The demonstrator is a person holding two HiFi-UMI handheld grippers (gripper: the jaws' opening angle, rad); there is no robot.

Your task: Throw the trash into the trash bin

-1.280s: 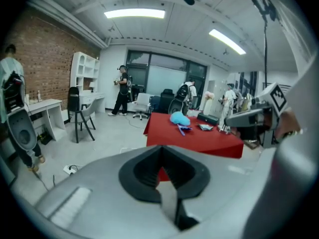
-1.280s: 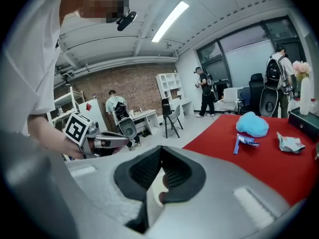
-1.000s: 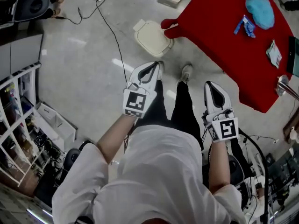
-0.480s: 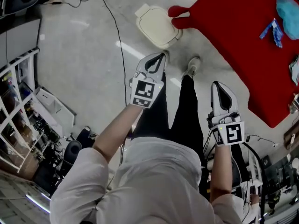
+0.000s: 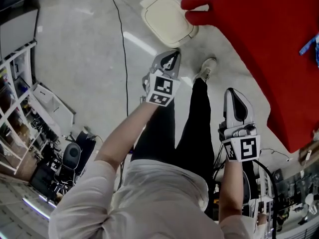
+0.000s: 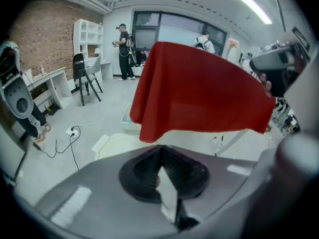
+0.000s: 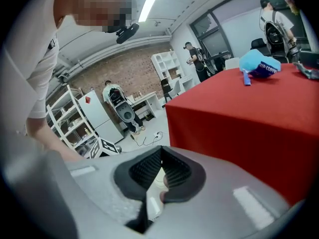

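Now lower: left claw [image 5: 173, 55], right claw [image 5: 235, 91].

Cream trash bin [image 5: 167, 20] on floor [image 5: 89, 49], lid closed, blue wrapper [image 7: 245, 77] lying on red table [image 7: 249, 118]

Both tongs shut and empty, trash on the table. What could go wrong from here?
1. The cream bin's lid looks closed. The left tongs and right tongs are both shut and empty, so something must open it first.
2. The floor cable runs past the bin, close to the person's shoe: a trip or snag risk.
3. The red cloth hangs down beside the bin. Catching it could drag the blue wrapper off.
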